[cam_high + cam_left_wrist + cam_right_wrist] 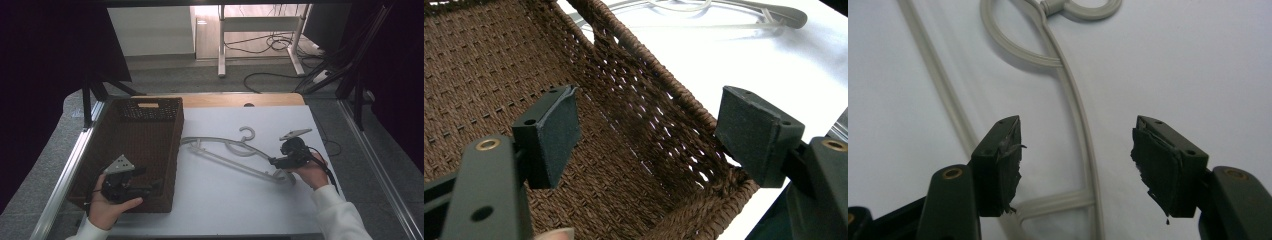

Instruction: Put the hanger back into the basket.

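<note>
Hanger (235, 150), pale grey plastic, is lying flat on the white table (225, 210), just right of the brown woven basket (150, 125), its hook (246, 134) pointing toward the table's far edge. Right gripper (274, 161) is hovering at the hanger's right end; in the right gripper view its 2 jaws are standing apart, straddling 1 hanger arm (1083, 130) that is running up between the pads without either pad pressing on it, so nothing is grasped. Left gripper (150, 184) is sitting over the basket's near right corner, held in the person's left hand (107, 205). In the left gripper view its jaws are spread wide, released, framing the basket's right wall (649, 100) with the woven floor beneath.
</note>
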